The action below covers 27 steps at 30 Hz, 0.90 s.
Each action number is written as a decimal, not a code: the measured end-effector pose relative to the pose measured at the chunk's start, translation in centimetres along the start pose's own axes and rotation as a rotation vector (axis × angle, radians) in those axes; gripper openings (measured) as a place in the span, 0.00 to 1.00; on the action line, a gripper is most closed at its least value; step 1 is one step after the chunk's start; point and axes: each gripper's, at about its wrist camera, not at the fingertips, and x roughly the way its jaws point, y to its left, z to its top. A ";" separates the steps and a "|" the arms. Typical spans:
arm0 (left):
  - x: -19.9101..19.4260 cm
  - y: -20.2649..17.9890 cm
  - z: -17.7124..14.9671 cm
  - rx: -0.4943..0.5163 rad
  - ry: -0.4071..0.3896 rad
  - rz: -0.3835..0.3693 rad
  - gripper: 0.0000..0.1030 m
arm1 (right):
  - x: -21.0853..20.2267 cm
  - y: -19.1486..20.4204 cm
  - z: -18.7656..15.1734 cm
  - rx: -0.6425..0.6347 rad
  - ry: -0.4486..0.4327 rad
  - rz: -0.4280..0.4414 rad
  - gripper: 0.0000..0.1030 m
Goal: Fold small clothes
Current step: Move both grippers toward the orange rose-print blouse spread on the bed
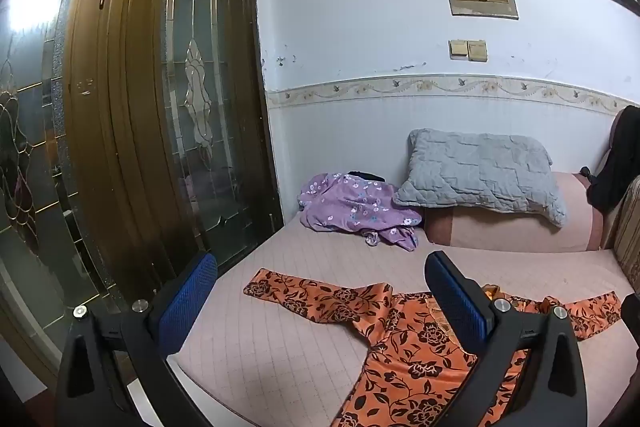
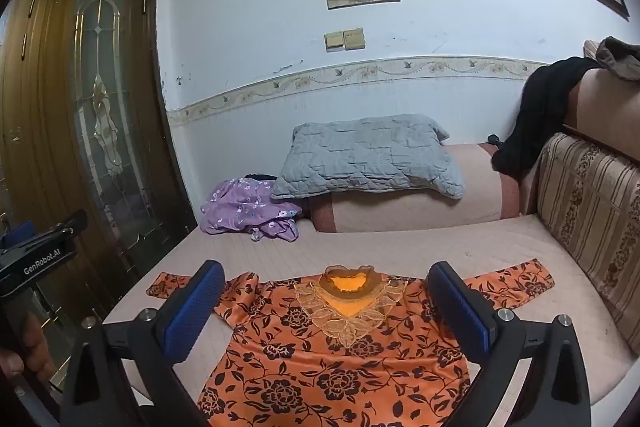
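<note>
Orange cloth with dark flowers, that is the blouse (image 2: 344, 367) I must fold, and it lies flat on the bed (image 2: 400, 247), front side up, with the lace collar (image 2: 348, 303) toward the pillow (image 2: 368, 155). Both sleeves are spread out to the sides: the left sleeve (image 1: 304, 291) reaches toward the edge of the bed near the door (image 1: 140, 87), the right sleeve (image 2: 516, 279) toward the striped cushion (image 2: 592, 203).

My left tongs (image 1: 320, 303) and my right tongs (image 2: 324, 311) are both wide apart and hold nothing; they hang above the near part of the blouse and point a little downward.

I judge the step in hand is the first fold, so the sleeves should come in first. To do it well, I think each tongs should take its own sleeve near the cuff, pinching only the sleeve and not the bed cover under it. This cloth looks smooth and slippery, so a firm bite at the hem is better than a grip on the middle. Then I would lay each sleeve across the chest, keeping the lace collar in the centre so that both sides match.

A purple garment (image 2: 248, 211) waits crumpled beside the pillow, well apart from the blouse.
</note>
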 end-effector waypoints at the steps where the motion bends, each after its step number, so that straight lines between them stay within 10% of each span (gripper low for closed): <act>1: 0.0 0.0 0.0 0.002 -0.001 0.000 1.00 | 0.0 0.0 0.0 0.004 0.002 -0.001 1.00; 27: 1.3 -1.6 -1.9 0.052 0.030 -0.026 1.00 | 2.0 -1.7 -1.9 0.119 0.074 -0.032 1.00</act>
